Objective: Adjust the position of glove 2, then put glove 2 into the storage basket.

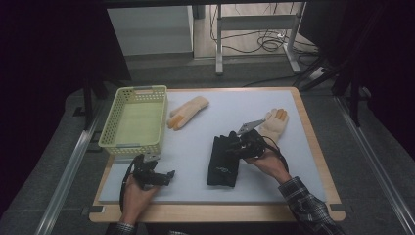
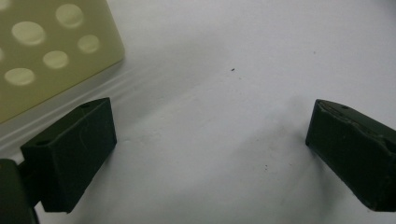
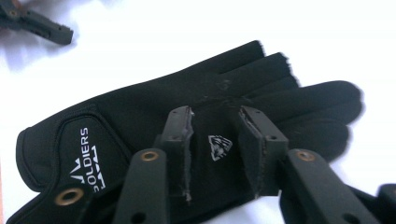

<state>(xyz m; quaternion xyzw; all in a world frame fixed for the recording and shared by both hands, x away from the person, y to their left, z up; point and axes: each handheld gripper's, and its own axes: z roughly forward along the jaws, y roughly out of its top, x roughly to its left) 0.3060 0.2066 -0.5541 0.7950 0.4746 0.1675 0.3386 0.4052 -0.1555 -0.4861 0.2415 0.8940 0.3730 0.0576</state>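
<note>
Glove, black [image 3: 187, 121], fabric with printed cuff logo: we are finding it lying flat on the white mat [image 1: 195, 147], near and right of centre, well apart from the yellow basket [image 1: 134, 120] at far left. We are judging it light, soft and limp, likely to sag when lifted, not fragile. Right gripper [image 3: 215, 140]: jaws partly apart, poised over the back of the glove, where we are judging a pinch best. Left gripper [image 2: 210, 140]: jaws wide apart over bare mat.
</note>
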